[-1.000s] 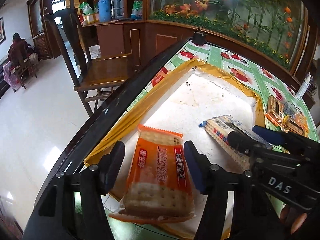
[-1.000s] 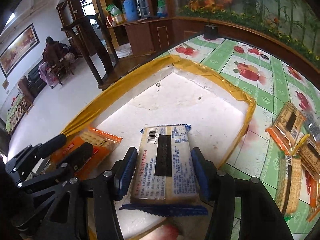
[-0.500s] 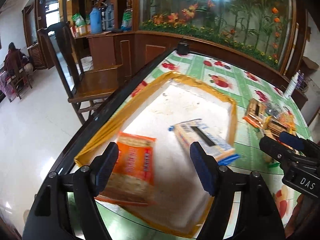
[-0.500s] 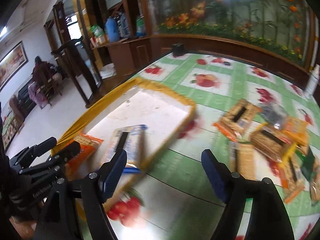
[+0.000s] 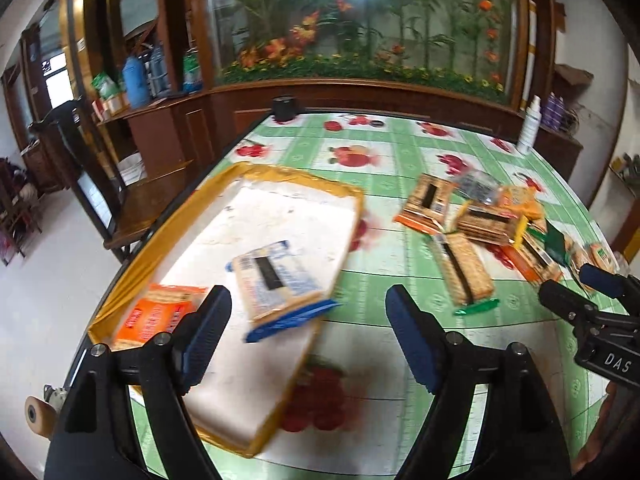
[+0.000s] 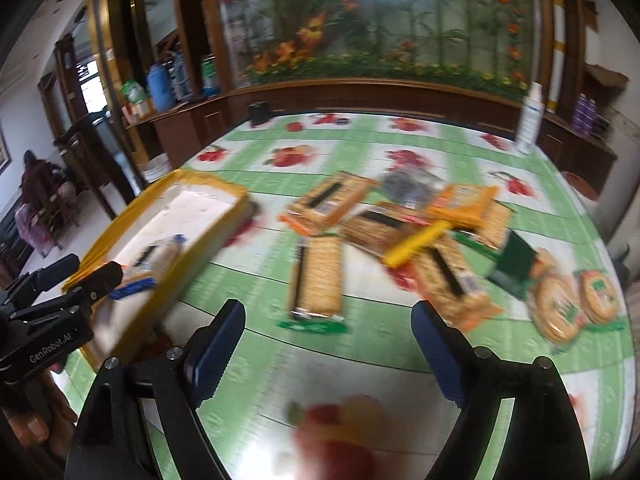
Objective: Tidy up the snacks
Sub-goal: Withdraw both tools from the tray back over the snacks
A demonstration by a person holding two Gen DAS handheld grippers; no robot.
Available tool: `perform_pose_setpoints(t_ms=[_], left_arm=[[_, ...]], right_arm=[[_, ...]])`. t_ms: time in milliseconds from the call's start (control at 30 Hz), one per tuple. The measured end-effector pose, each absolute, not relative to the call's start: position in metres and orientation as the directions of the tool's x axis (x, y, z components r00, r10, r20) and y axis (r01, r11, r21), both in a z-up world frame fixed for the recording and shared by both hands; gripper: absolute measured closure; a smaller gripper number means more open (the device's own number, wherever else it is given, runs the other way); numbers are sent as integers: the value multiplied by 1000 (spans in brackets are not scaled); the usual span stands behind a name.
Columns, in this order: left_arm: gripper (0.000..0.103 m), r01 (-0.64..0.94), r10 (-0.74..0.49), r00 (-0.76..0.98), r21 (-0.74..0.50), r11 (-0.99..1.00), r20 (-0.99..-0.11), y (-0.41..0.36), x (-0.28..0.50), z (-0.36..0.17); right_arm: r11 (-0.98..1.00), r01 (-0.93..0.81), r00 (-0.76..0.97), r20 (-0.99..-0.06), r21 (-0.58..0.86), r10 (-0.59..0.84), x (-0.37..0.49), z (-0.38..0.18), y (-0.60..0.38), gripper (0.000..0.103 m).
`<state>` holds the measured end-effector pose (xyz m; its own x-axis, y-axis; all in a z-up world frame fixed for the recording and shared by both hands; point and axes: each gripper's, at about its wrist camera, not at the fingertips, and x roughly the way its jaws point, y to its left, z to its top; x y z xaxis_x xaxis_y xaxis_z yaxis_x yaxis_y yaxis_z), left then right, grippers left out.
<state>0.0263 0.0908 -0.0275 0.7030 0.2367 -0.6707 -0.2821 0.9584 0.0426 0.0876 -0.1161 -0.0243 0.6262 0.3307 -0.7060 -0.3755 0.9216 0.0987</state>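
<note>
Blue-edged cracker pack [image 5: 276, 284] lies in tray [image 5: 280, 172], beyond empty jaws.

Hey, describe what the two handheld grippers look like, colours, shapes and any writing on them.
Both are matt black plastic frames with silver screw heads. The left gripper and the right gripper each have two angled fingers lined with ribbed blue pads. From the side, the right one reads "DAS" in white, the left one "GenRobot.AI". No cables or sleeves are visible.
</note>
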Motion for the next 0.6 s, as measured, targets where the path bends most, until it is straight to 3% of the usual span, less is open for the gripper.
perform_pose_setpoints(t_ms=[367,600], left_arm=[[23,-178,130,659,14,984,-741,32,65,-50],[23,-196,112,603,-11,980,-790,3,108,-70]], right_arm=[[972,-211,652,-726,100,216,90,-43,-210,15],[969,-207,651,-721,130,236,101,-48,-232,15]])
